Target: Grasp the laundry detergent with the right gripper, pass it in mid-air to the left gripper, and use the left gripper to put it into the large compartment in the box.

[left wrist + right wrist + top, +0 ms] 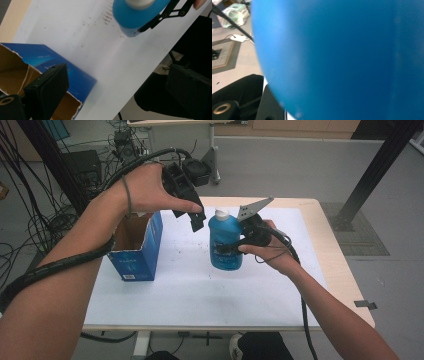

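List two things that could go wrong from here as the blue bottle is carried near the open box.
The right tool grips the blue bottle on its rounded side; it might slip or swivel. The left tool hangs open close by the white cap and could knock it. The blue box has torn edges that may catch the bottle.

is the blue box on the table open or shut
Open. The blue box has its top torn away, showing the brown cardboard inside in the high and left gripper views.

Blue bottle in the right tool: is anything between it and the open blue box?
Little visible blocks it. The blue bottle, clamped in the right tool, has bare table toward the blue box. The open left tool hangs close above that gap.
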`<state>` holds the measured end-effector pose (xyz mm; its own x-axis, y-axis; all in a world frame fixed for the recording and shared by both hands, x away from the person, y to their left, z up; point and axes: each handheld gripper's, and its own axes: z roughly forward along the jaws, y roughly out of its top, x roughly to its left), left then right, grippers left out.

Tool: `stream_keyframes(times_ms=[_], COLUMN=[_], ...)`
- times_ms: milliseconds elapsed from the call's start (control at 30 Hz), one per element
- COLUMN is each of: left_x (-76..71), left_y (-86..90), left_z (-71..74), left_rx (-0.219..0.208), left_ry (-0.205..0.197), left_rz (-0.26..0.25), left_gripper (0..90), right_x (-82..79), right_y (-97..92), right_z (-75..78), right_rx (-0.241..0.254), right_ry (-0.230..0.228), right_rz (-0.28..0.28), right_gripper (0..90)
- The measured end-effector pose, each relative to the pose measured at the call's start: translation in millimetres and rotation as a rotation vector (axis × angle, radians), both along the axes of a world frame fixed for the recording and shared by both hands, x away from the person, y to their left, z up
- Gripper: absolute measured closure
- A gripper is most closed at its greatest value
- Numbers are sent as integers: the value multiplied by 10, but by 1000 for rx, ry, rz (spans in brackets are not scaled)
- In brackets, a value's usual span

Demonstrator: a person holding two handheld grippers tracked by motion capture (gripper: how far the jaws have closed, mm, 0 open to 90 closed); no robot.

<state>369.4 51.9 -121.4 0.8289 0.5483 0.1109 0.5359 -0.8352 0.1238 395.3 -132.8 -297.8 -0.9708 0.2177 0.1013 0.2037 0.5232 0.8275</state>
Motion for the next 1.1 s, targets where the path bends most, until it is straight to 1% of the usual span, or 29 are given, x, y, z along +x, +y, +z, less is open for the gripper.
stream_keyframes(times_ms=[100, 133, 167, 200, 233, 300, 333, 400, 433, 500, 600, 700, 733, 767, 800, 867, 933, 967, 1000, 1100], left_x=[-30, -30, -37, -50, -63, -75, -92, -104, -109, -125, -142, -180, -185, -179, -178, -169, -171, -175, -176, -192], left_y=[-18, -18, -21, -26, -28, -31, -36, -43, -51, -66, -93, -126, -130, -131, -133, -136, -148, -164, -172, -206], left_z=[18, 18, 25, 29, 34, 40, 47, 52, 56, 48, 41, 19, 11, 6, -6, -28, -61, -92, -104, -150], left_rx=[11, 11, 10, 9, 9, 8, 3, -3, 6, 10, 18, 18, 14, 15, 15, 12, 21, 31, 32, 41], left_ry=[-1, -1, 0, 1, 2, 0, 9, 13, 20, 22, 31, 41, 53, 65, 70, 78, 83, 81, 81, 97], left_rz=[-29, -29, -37, -44, -54, -61, -76, -90, -100, -109, -142, -167, -172, -170, -165, -170, -178, -184, -185, -206], left_gripper=[52, 52, 52, 52, 52, 52, 52, 48, 46, 46, 47, 47, 48, 48, 49, 46, 46, 46, 47, 48], right_x=[-32, -46, -46, -68, -73, -102, -110, -123, -140, -165, -213, -241, -249, -261, -266, -280, -294, -302, -314, -331], right_y=[89, 125, 125, 177, 189, 238, 255, 283, 308, 339, 387, 409, 415, 420, 422, 424, 424, 426, 430, 437], right_z=[-7, -8, -8, -12, -12, -19, -23, -30, -35, -40, -39, -32, -28, -22, -18, -9, 3, 8, 18, 33], right_rx=[5, 4, 4, 6, 7, 19, 23, 26, 28, 32, 45, 55, 57, 60, 61, 71, 80, 80, 78, 74], right_ry=[-5, -7, -7, -12, -13, -20, -17, -16, -18, -22, -28, -38, -42, -47, -49, -54, -53, -54, -56, -67], right_rz=[33, 48, 48, 66, 71, 85, 92, 107, 119, 139, 173, 198, 208, 218, 224, 236, 252, 256, 267, 281], right_gripper=[445, 445, 445, 445, 444, 445, 444, 444, 444, 444, 444, 444, 443, 443, 443, 443, 442, 442, 443, 442])
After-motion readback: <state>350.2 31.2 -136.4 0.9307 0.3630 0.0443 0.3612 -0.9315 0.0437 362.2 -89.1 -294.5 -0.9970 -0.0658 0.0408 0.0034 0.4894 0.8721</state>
